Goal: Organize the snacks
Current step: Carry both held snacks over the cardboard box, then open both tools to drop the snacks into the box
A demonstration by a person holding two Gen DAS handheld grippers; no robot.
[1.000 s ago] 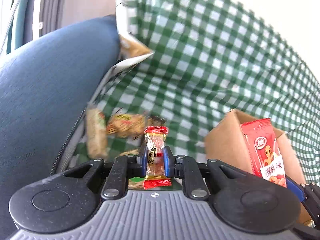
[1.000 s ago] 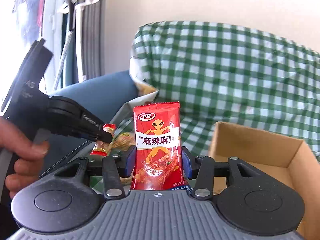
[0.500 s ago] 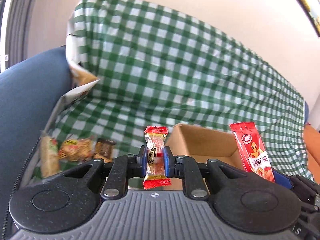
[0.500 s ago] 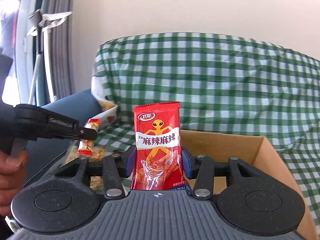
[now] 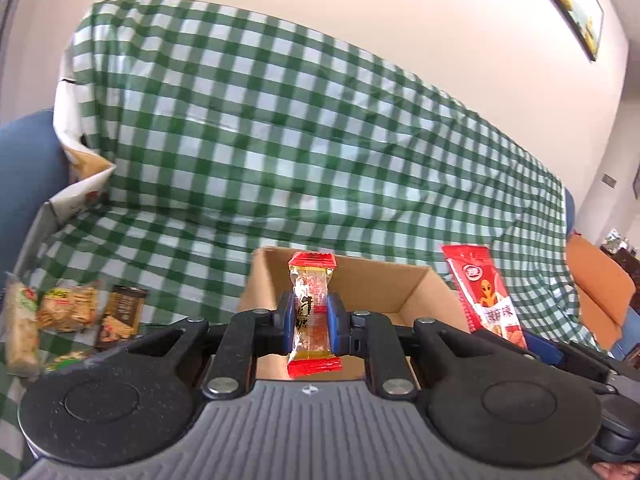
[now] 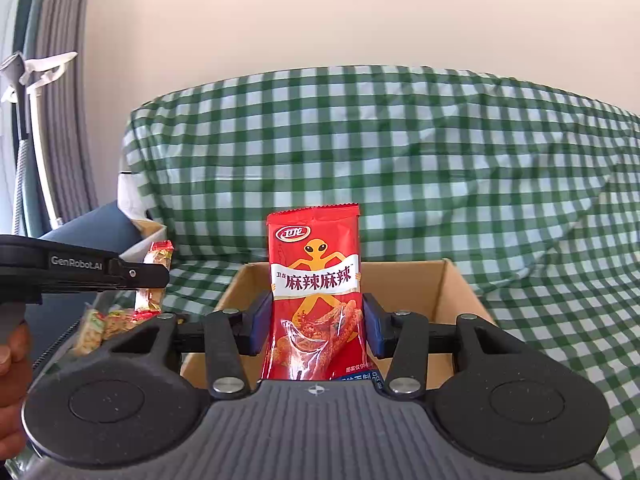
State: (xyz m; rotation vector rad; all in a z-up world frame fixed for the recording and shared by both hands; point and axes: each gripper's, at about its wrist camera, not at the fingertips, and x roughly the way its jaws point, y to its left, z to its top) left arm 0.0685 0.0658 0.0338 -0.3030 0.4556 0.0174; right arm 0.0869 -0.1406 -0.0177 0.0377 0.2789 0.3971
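While upright lengthwise | L claw (image 5: pixel 311 317) pinches candy (image 5: pixel 312 307) | R claw (image 6: pixel 315 323) pinches red packet (image 6: pixel 315 296)

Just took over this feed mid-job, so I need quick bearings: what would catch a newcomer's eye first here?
The big red snack packet, printed with an orange figure, stands upright in the right gripper, filling the middle of the right wrist view. The left gripper pinches a small yellow candy with red ends. Both are in front of an open cardboard box on the green checked cloth, with loose snacks lying to its left.
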